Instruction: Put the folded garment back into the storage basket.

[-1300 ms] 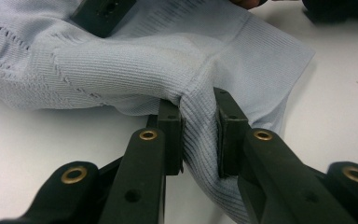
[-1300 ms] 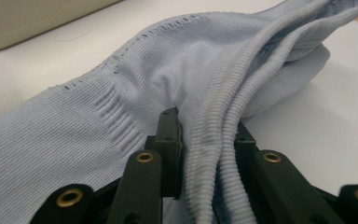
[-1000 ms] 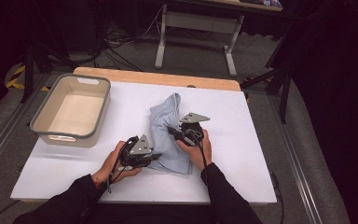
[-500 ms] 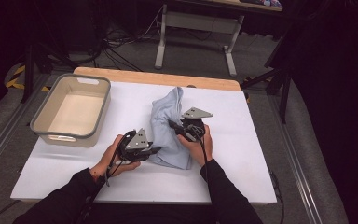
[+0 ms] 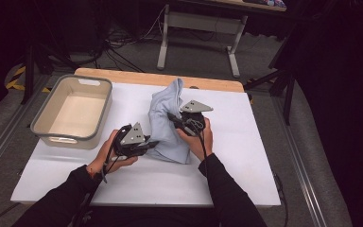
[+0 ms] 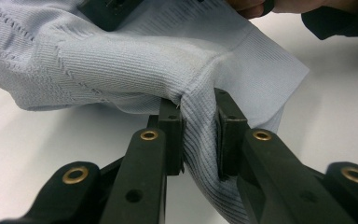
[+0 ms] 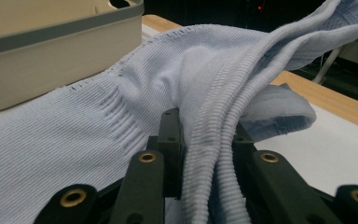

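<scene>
Gripping the blue knit garment [image 5: 168,124] with both tongs, left [image 6: 199,135] and right [image 7: 205,140], you risk stretching it if your hands part.

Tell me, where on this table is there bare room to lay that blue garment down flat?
The widest bare patch of the white table lies right of the light-blue knit garment, out to the table's right edge. A bare strip runs along the near edge. The beige bin takes the far left; the middle is crowded by both grippers, left and right, clamping the garment.

Garment [image 5: 168,120] on table [image 5: 246,156] centre; tub [image 5: 73,111] left of garment.
</scene>
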Available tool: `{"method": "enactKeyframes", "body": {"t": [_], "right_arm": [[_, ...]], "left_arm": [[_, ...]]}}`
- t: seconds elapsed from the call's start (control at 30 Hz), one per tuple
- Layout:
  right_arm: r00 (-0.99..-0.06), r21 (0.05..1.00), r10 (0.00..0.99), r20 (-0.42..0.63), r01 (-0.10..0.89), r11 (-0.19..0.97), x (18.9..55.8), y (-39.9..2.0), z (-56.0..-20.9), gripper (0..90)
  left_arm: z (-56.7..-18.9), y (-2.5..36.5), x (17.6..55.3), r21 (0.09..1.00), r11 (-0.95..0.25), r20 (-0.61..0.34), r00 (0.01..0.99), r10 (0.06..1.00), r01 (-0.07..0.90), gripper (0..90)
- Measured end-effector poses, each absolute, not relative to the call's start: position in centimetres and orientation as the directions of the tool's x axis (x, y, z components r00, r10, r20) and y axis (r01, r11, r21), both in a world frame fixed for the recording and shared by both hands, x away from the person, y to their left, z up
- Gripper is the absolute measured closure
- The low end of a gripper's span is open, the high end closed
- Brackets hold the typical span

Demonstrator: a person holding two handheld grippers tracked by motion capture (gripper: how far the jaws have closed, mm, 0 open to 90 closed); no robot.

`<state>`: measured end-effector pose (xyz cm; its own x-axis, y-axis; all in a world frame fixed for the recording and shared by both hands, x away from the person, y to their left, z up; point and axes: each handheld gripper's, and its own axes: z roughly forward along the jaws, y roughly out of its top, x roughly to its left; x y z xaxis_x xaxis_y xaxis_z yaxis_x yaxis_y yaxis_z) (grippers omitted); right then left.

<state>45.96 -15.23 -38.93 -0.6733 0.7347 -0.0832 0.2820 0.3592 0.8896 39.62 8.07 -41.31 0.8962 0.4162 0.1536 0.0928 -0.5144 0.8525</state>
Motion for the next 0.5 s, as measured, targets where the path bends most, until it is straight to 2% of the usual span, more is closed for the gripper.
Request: {"method": "enactKeyframes", "body": {"t": [0.5], "right_arm": [[-0.67,0.904,0.735,-0.104,0.244,0.351,46.6,-13.8,-37.0,73.9]], "left_arm": [[-39.5,9.5,40.3,0.853,-0.515,0.177,0.884,0.433,0.082,76.9]]}}
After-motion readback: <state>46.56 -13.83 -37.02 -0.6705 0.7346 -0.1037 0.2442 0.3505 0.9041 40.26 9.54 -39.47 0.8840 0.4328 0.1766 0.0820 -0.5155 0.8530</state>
